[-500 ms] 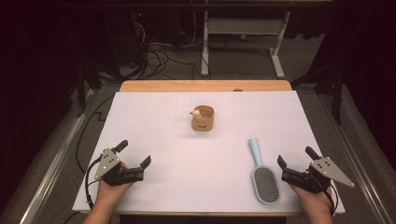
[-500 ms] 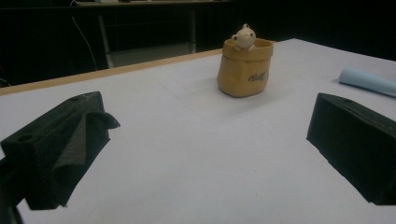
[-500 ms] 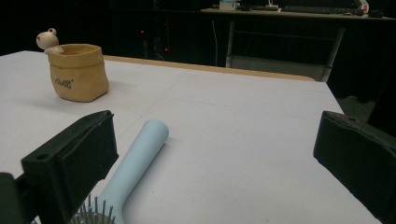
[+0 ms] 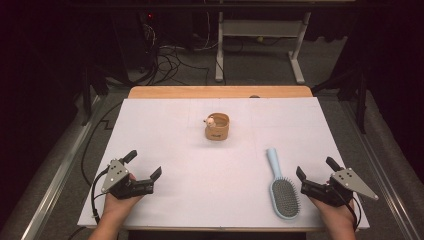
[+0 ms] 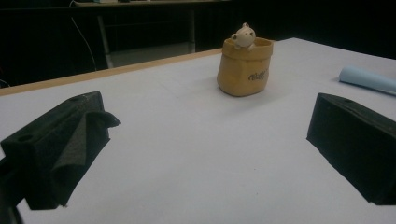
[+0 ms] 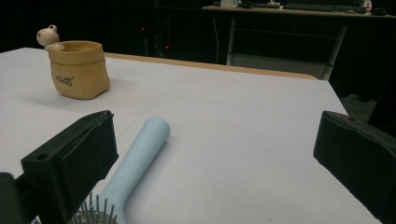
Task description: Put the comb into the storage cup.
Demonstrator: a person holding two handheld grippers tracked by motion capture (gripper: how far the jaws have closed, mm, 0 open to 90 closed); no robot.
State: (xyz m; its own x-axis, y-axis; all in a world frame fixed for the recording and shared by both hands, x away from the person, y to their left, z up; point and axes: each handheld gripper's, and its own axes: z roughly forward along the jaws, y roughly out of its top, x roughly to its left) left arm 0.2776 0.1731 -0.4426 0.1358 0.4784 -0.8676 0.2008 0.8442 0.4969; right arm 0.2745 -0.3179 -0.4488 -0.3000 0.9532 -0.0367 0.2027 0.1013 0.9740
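Grippers rest low at the table's (image 4: 165,125) near edge — left gripper (image 4: 145,169) and right gripper (image 4: 314,169) both spread wide, empty — hairbrush (image 4: 281,184) just beside the right.

In the right gripper view, the bottom edge cut off the hairbrush (image 6: 133,163): only a few bristles and the pale blue handle showed. In the left gripper view, the same brush was cut by the right edge, leaving just the handle's end (image 5: 369,79). The dark lettering on the tan pouch (image 5: 243,67) was too blurred to read, and from above it was too small to make out. The person's forearms were cut off at the bottom of the high view. The room behind the table (image 4: 165,125) was too dark to tell.
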